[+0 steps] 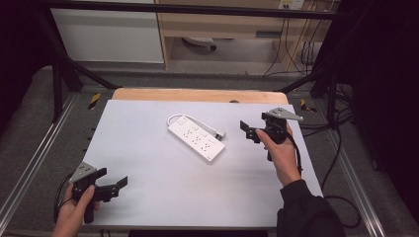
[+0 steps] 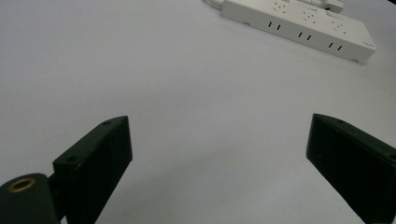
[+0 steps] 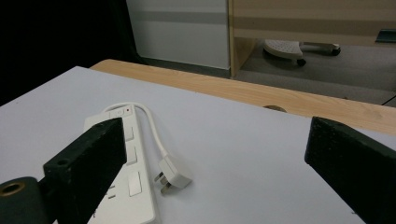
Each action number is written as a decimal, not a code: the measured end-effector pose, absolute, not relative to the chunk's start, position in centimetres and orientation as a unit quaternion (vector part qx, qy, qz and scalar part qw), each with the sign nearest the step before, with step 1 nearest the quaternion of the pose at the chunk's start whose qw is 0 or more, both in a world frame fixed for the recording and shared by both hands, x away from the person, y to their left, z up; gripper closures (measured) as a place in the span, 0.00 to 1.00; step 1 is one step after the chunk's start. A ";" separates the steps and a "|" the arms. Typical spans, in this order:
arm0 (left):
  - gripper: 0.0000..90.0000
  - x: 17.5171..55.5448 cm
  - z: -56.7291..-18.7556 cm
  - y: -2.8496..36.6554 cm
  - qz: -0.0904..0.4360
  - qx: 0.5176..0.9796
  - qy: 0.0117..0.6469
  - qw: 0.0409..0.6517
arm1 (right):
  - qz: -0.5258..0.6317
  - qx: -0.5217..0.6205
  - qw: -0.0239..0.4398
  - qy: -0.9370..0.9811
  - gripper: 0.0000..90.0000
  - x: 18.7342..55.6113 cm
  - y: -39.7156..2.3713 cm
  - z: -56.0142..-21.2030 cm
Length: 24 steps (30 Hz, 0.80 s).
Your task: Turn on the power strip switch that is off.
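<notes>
Nearest the high camera, at the desk's near left corner, the left gripper [image 1: 114, 184] sits in a hand with its jaws spread and nothing between them, well apart from the strip. On the right side of the desk the right gripper [image 1: 247, 130] is also released and empty, pointing left at the strip [image 1: 196, 138], which lies angled near the desk's middle, a little toward the far edge. Its plug [image 3: 173, 177] rests on the sheet just beside the strip's right side, on a short cord [image 3: 152, 123] that loops back to the switch end.

The step in hand looks like a reach for the plug with the right gripper. To do it well, come in low, line the jaws across the plug's body, not its pins, and close only once both jaws flank it. The strip is light and may slide, so the left gripper may need to steady it.

Nothing stands in the way; the desk's bare wooden far edge [image 1: 197, 95] lies beyond.
</notes>
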<state>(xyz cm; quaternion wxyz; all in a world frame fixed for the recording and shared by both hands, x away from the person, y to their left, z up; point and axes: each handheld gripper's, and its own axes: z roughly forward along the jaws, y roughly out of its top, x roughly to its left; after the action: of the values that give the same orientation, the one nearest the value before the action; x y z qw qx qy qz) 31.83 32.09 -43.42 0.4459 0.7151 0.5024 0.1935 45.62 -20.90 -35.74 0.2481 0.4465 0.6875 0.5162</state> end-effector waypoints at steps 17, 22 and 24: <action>0.08 31.8 -43.4 32.1 0.195 0.715 0.503 0.444 | 0.525 0.436 0.241 0.690 0.36 46.9 -19.1 -36.2; 0.08 31.8 -43.4 32.1 0.195 0.716 0.502 0.444 | 0.526 0.435 0.240 0.690 0.49 47.2 -18.7 -36.4; 0.08 31.8 -43.4 32.1 0.196 0.716 0.502 0.444 | 0.525 0.433 0.242 0.692 0.53 47.3 -18.4 -36.5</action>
<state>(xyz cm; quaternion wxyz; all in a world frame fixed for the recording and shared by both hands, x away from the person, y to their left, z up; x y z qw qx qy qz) 31.84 32.14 -43.40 0.4442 0.7159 0.5020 0.1955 47.32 -18.40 -36.53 0.2420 0.4333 0.6916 0.5248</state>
